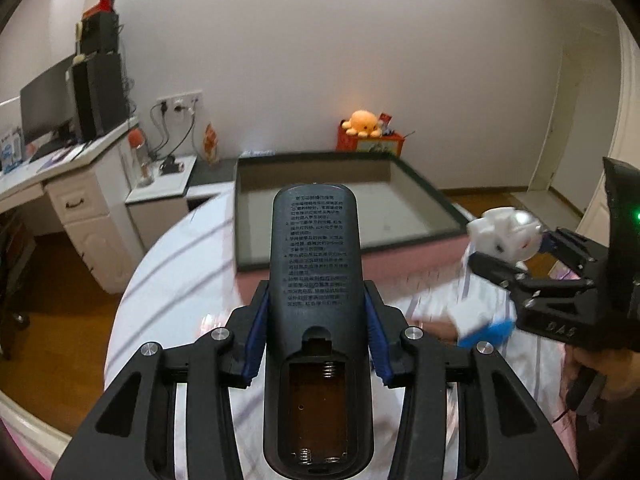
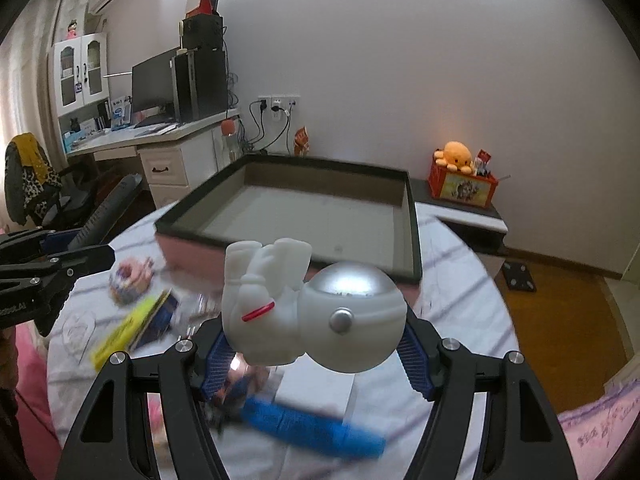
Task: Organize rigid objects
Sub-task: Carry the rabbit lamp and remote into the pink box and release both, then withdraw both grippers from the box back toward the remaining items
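Above the bed, we had the left hand-held gripper (image 1: 316, 340) clamped on the stiff remote (image 1: 314, 280) at mid-body, the right hand-held gripper (image 2: 316, 344) clamped on a hard, probably slippery astronaut figure (image 2: 312, 308), near the far tray (image 2: 412, 224).

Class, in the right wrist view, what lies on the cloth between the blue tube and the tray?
A white box lies beyond the blue tube; past it, striped cloth up to the tray.

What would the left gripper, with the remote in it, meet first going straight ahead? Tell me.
Probably the dark-rimmed tray: the left gripper and its black remote point at the tray's near rim. Depth is unclear, so it might pass just above it.
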Motion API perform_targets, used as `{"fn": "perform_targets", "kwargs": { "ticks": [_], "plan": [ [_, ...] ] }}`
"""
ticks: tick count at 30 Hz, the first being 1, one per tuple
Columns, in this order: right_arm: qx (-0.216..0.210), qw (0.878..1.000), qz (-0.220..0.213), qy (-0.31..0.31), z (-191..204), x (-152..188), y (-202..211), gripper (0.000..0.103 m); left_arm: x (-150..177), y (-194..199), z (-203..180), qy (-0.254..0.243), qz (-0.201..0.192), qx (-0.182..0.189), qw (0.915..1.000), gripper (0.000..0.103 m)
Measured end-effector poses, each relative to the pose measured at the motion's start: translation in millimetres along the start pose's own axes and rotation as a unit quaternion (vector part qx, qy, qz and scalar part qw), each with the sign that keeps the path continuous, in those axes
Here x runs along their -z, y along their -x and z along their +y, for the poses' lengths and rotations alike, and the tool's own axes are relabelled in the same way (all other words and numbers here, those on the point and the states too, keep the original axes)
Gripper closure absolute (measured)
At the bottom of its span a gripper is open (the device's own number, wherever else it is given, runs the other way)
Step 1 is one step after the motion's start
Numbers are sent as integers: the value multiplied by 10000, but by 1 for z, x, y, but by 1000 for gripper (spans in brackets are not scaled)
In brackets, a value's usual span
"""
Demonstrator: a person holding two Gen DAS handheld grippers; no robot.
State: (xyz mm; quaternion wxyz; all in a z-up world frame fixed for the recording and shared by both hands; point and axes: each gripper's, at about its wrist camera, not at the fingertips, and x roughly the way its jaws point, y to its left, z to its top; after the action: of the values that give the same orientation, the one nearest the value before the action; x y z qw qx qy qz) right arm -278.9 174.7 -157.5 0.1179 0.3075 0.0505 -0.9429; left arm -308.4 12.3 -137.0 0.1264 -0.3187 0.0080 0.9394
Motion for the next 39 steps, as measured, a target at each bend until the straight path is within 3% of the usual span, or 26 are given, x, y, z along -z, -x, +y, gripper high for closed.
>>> {"fn": "perform_targets", "kwargs": {
  "ticks": [9, 18, 27, 29, 31, 39],
  "plan": [
    [49, 9998, 189, -65, -11, -42, -58, 32, -49, -68, 6, 69, 174, 31, 9998, 59],
    [64, 9979, 638, -112, -13, -45, -111, 31, -52, -123, 16, 217, 537, -36, 9983, 59],
    [-46, 9959, 879, -225, -15, -37, -130, 31, -44, -137, 12, 279, 654, -217, 9972, 57],
    [-72, 9957, 883, -268, -15, -38, -131, 30, -45, -130, 12, 320, 532, -261, 9977, 49],
    [-57, 9959, 843, -312, -16, -38, -127, 27, -47, -121, 15, 393, 358, -316, 9981, 21],
    [-30, 9978, 390, -534, -17, -47, -77, 23, -47, -63, 19, 584, -198, -575, 9964, 5]
  ]
}}
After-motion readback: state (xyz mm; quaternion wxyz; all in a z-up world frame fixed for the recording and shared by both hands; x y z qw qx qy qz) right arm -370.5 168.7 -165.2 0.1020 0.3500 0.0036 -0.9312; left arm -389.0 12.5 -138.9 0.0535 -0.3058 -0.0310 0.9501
